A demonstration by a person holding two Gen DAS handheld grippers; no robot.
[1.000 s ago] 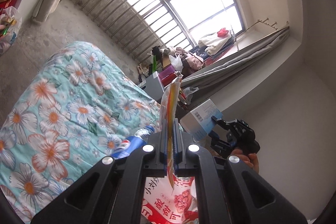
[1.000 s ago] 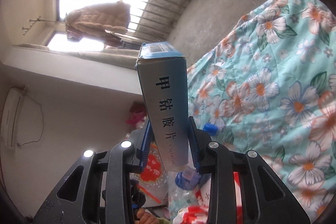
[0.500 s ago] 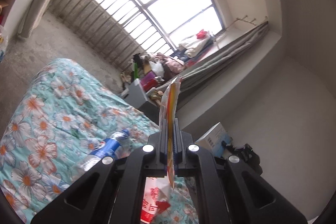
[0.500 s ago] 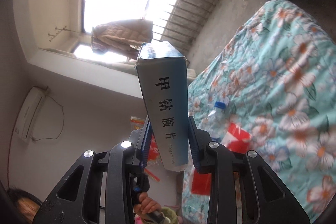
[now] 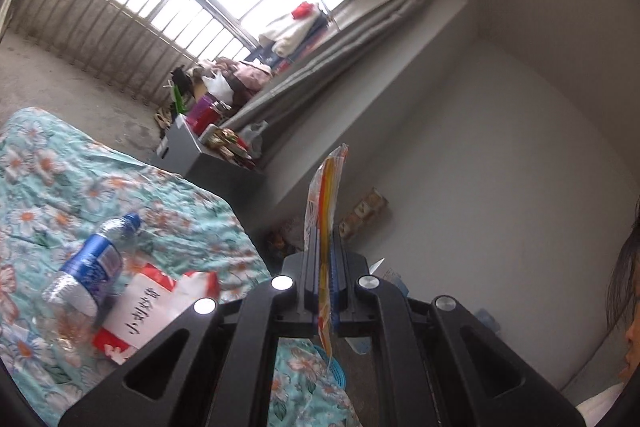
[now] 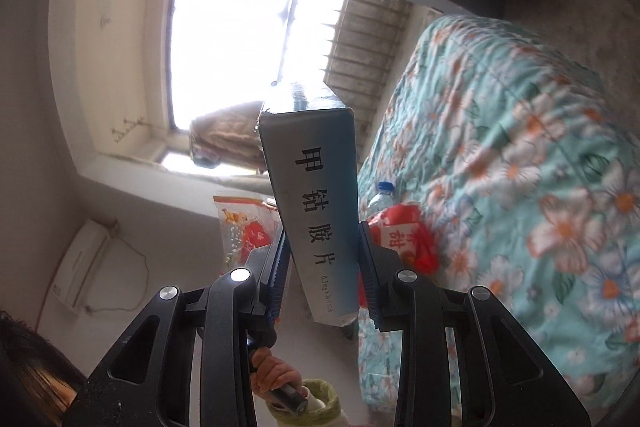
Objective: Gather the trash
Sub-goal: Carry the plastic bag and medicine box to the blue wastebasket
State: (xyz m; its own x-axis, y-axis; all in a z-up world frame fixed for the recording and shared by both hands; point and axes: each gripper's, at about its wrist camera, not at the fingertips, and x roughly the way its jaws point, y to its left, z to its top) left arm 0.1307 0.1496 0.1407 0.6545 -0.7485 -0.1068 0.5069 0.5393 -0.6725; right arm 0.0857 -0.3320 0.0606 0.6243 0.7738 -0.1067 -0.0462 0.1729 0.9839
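Note:
My left gripper is shut on a thin clear plastic wrapper with red and yellow print, held edge-on in the air off the bed's side. My right gripper is shut on a grey-blue medicine box with black Chinese characters, held upright. The wrapper also shows in the right wrist view, left of the box. On the floral bed lie a plastic bottle with a blue label and a red and white snack bag.
A blue basket rim shows on the floor below the left gripper. A grey cabinet loaded with clutter stands past the bed under the window. The person's face is at the right edge. A white wall unit hangs at left.
Both grippers have swung away from the bed toward the wall side, keeping hold of the wrapper and the box. The bottle and snack bag now lie further left in the left view.

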